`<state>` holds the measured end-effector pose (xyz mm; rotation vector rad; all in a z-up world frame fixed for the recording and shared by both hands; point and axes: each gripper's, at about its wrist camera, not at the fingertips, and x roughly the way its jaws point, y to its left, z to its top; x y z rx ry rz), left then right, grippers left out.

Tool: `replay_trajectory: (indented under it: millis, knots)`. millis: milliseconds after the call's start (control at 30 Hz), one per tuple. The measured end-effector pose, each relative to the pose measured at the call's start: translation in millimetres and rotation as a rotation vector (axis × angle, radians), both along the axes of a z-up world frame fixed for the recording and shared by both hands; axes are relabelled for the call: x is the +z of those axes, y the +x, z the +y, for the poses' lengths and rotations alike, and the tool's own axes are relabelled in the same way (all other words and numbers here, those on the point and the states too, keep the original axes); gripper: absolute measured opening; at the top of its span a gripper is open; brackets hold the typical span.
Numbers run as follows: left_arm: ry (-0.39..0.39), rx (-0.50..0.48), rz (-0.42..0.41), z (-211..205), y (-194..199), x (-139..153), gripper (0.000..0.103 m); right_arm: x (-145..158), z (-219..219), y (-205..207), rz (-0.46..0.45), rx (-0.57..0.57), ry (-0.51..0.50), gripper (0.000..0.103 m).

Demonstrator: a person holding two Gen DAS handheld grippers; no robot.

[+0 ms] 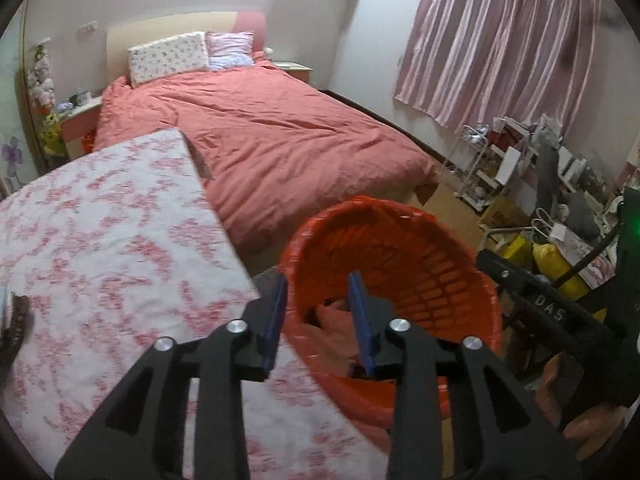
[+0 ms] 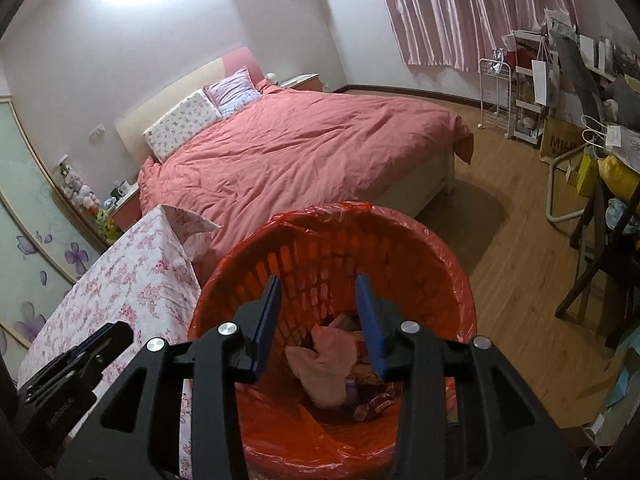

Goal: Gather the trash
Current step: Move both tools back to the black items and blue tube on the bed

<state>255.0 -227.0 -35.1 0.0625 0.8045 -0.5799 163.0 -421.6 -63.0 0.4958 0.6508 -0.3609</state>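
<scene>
An orange slatted bin (image 2: 420, 264) lined with an orange plastic bag stands beside a table; it also shows in the left wrist view (image 1: 420, 264). Inside lie a crumpled pink tissue (image 2: 328, 364) and printed wrappers (image 2: 372, 402). My right gripper (image 2: 318, 292) is open and empty, directly above the bin's mouth. My left gripper (image 1: 318, 292) is open and empty, over the bin's left rim at the table edge. The right gripper's black body (image 1: 552, 312) shows at the right of the left wrist view.
A table with a pink floral cloth (image 1: 100, 248) stands left of the bin, a dark object (image 1: 14, 320) at its left edge. A bed with a salmon duvet (image 2: 312, 152) lies behind. Cluttered shelves and bags (image 2: 560, 120) line the right wall. A dark chair (image 2: 600, 264) stands right.
</scene>
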Motion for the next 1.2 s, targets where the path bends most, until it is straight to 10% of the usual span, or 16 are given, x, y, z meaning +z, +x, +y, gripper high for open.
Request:
replay_trajectory:
  millis: [1200]
  knots:
    - [0.151,0.73,-0.082,388.9,-22.5,-4.1,0.085,18.0,306.3,75.9,-0.002,0.64,-0.091,0.047]
